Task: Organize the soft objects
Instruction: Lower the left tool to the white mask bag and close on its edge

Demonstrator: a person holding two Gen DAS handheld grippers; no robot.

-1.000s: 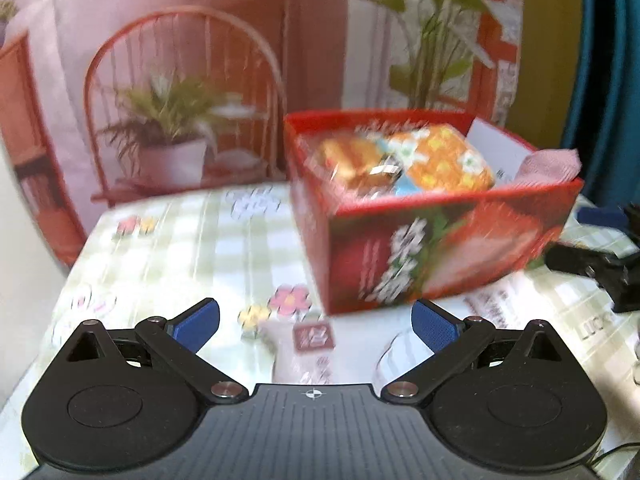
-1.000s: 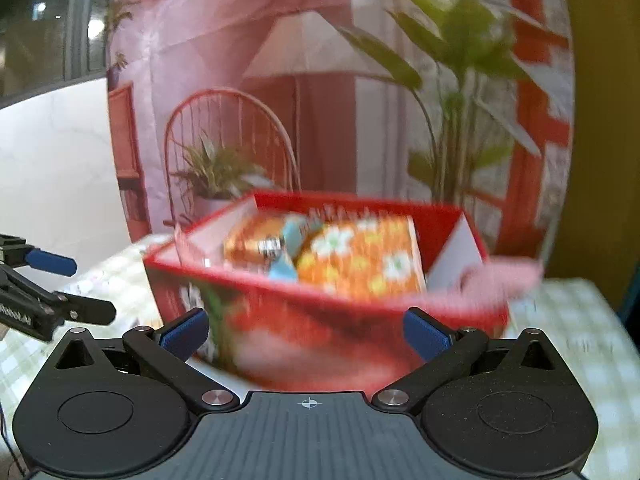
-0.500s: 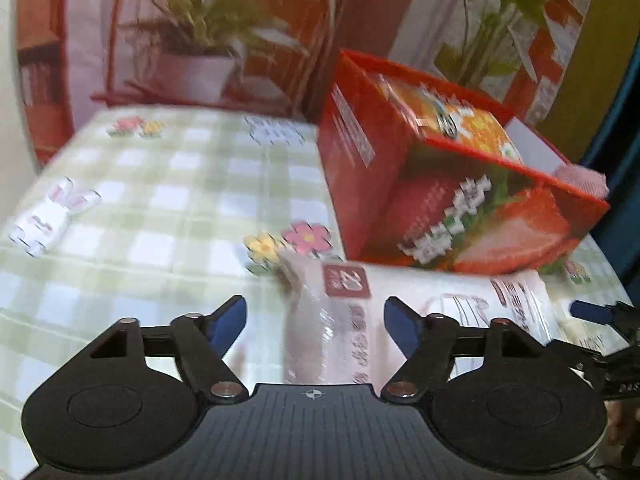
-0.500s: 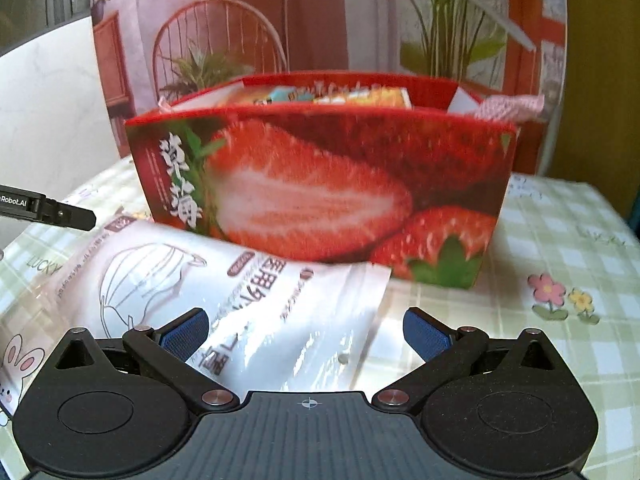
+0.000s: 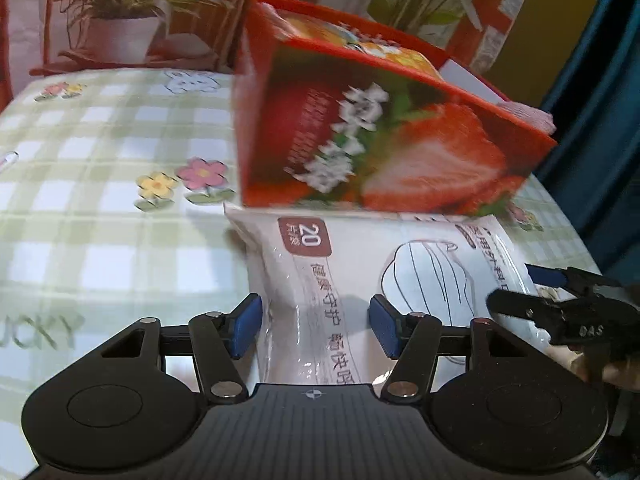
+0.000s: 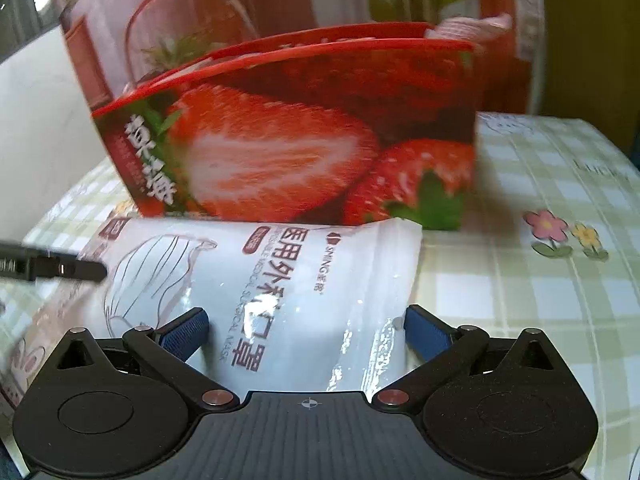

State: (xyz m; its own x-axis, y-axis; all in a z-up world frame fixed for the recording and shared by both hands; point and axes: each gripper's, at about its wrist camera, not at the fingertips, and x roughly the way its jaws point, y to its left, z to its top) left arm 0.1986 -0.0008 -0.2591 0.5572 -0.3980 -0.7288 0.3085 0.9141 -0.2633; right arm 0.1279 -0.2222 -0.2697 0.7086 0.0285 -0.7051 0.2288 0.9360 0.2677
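White surgical-mask packet [image 5: 360, 276] lies on checked desk [image 5: 100, 200] at strawberry box's [image 5: 380, 140] six o'clock; left tool [image 5: 316, 330] closing around it, pads apart; right tool [image 6: 308, 332] straddles it, half open.

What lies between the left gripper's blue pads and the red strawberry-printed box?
The white plastic pack of masks fills it, from the left gripper's closing jaws to the red box, in the left wrist view.

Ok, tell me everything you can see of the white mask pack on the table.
The mask pack is a flat, glossy white plastic pouch printed with a line drawing of a face mask, dark text and a brown "20" label. It lies on the checked tablecloth, right in front of the strawberry box. Both grippers straddle it: the left gripper, jaws closing, at one end; the right gripper at the other.
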